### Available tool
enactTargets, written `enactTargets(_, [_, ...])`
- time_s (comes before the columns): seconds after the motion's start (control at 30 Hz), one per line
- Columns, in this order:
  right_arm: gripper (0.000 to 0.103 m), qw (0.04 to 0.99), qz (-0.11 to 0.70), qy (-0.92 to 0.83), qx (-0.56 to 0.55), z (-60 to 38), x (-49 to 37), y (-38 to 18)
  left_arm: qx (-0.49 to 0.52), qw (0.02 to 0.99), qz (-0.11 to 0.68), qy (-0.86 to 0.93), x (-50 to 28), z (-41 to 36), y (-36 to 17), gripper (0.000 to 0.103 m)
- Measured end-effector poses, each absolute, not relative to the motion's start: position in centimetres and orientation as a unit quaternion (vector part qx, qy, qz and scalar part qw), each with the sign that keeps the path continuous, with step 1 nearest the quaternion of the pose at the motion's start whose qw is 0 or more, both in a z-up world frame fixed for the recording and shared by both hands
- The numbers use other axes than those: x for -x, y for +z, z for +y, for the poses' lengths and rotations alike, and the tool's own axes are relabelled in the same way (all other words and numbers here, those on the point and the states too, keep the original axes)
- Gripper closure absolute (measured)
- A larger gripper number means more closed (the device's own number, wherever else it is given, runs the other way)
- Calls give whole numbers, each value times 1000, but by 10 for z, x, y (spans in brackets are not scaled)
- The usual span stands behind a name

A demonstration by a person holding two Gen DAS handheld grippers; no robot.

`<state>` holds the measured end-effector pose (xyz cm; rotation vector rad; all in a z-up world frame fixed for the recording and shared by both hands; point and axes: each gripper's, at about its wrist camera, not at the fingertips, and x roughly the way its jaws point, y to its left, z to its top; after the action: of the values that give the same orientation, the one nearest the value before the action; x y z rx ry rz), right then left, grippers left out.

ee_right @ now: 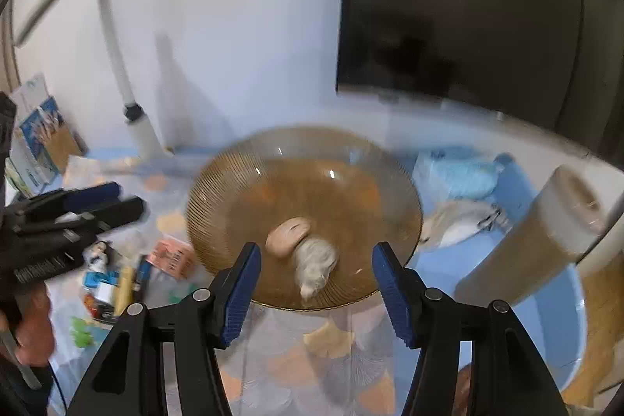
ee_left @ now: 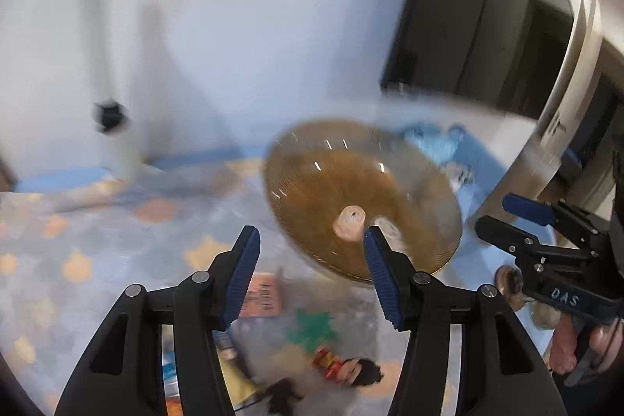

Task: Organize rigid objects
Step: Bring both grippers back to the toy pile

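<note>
On the patterned mat, my left gripper (ee_left: 310,248) and right gripper (ee_right: 316,266) hover spread, empty, flanking the ribbed amber glass plate (ee_right: 304,217) collecting two small figurines.

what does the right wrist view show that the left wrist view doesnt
Only the right wrist view shows the blue-and-white boxes leaning by the wall at far left and the tilted beige cylinder at right. Only the left wrist view shows the dark-haired toy figure and the green cutout on the floor below the dish. Both show the amber ribbed glass dish holding a tan stone and a white stone, the patterned mat, and both tools open: left tool, right tool.
</note>
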<state>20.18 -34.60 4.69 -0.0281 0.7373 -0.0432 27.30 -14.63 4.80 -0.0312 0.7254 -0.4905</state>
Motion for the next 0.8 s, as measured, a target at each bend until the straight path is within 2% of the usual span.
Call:
enactTargets(0.07, [45,939,343,-18,20,-334,-187,63,23,917,327,-226,-256,-122,68,45])
enactTargets(0.2, [42,947,319,16,26,-301,-164,79,31,942,275,-191,-212,-67,98,31])
enactTargets(0.27, [41,949,312,44,30,-281,-151,78,31,949,268,-164,-193,-42,99,29])
enactTargets(0.4, [41,941,324,87,39,-235,-132,41,47,947,297,-115,-174,1,62,29])
enactTargets(0.63, [41,913,383,135,28,-185,-129,-71,65,920,379,-81,-170,41,-60,29])
enactTargets(0.8, [41,904,405,127,51,-172,-136,-99,63,915,391,-79,-168,42,-83,29])
